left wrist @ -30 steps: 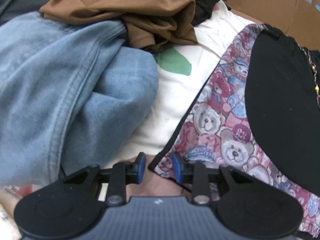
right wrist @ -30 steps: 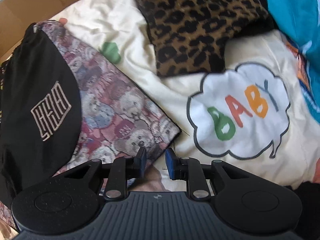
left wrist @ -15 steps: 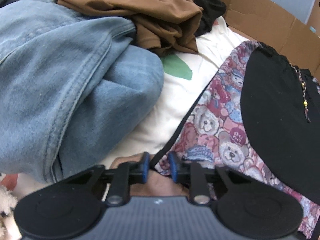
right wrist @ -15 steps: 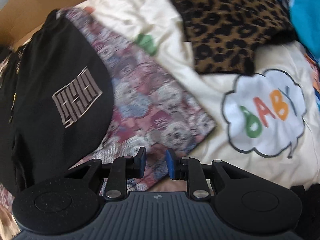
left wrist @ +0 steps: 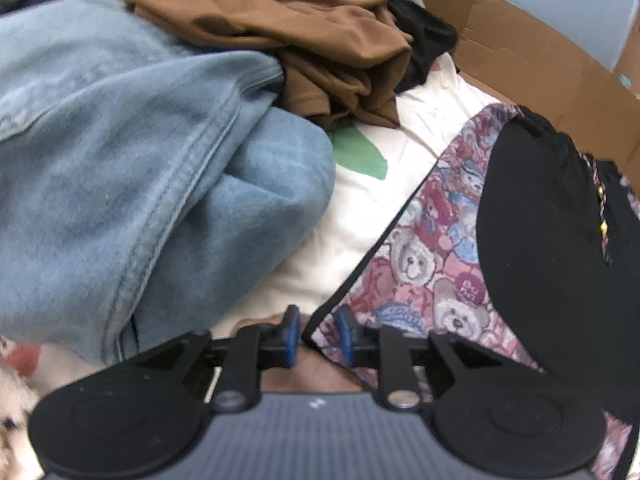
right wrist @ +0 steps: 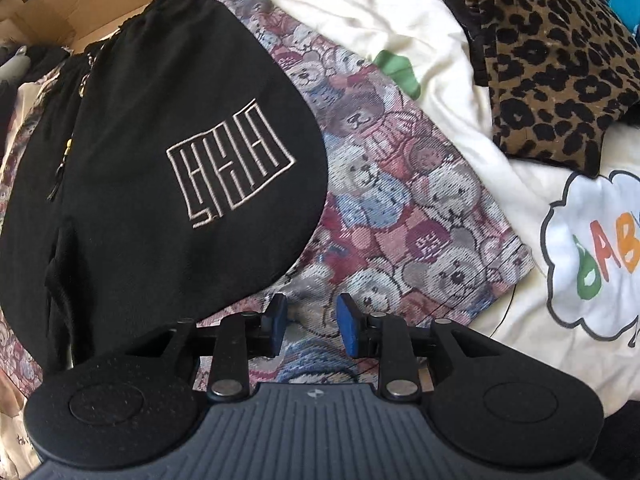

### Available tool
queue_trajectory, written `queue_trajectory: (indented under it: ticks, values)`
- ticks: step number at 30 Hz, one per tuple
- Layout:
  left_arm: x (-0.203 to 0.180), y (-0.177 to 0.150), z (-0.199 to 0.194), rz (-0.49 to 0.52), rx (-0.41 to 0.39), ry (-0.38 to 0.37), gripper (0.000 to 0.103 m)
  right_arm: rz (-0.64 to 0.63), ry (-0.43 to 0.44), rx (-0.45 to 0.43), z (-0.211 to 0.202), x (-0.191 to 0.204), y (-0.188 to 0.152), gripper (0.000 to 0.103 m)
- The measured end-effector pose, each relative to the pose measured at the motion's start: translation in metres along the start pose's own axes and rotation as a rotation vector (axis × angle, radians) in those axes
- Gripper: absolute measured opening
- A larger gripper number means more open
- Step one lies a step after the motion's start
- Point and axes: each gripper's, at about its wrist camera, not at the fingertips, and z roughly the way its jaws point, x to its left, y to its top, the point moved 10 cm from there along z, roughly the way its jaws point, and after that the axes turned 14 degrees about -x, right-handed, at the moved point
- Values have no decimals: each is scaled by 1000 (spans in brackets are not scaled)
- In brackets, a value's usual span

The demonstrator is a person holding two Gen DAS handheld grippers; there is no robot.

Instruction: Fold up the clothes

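Note:
A black garment [right wrist: 160,160] with a stitched line logo lies on a teddy-bear print cloth [right wrist: 400,200] spread over a cream sheet. My right gripper [right wrist: 313,322] hovers over the near part of the print cloth, just right of the black garment's hem. Its jaws are opening and nothing is pinched between them. In the left wrist view the print cloth [left wrist: 420,260] runs up the right side under the black garment [left wrist: 560,260]. My left gripper [left wrist: 317,336] straddles the cloth's near black-edged corner. Its jaws are opening, and the corner sits loose between the pads.
Blue jeans [left wrist: 120,160] and a crumpled brown garment [left wrist: 300,40] are heaped to the left. A leopard-print garment [right wrist: 552,60] lies at the far right, above a "BABY" cloud print [right wrist: 592,260] on the sheet. Cardboard [left wrist: 540,52] borders the far side.
The right gripper slid left across the bear cloth toward the black garment and its jaws widened. The left jaws narrowed on the cloth corner, then spread again.

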Motion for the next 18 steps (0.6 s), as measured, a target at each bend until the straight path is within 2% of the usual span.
queue_trajectory:
  ticks: [7,11,18]
  values:
    - [-1,-8,5,1,8,-22,26,-12,10,9,-3,2,-8,39]
    - [-1,-12,0,21,12,-33,18,-3,11,6,-3,2,-7,39]
    - [0,-11,3,27,20,-39,15,1,24,5,-8,1,-2,39]
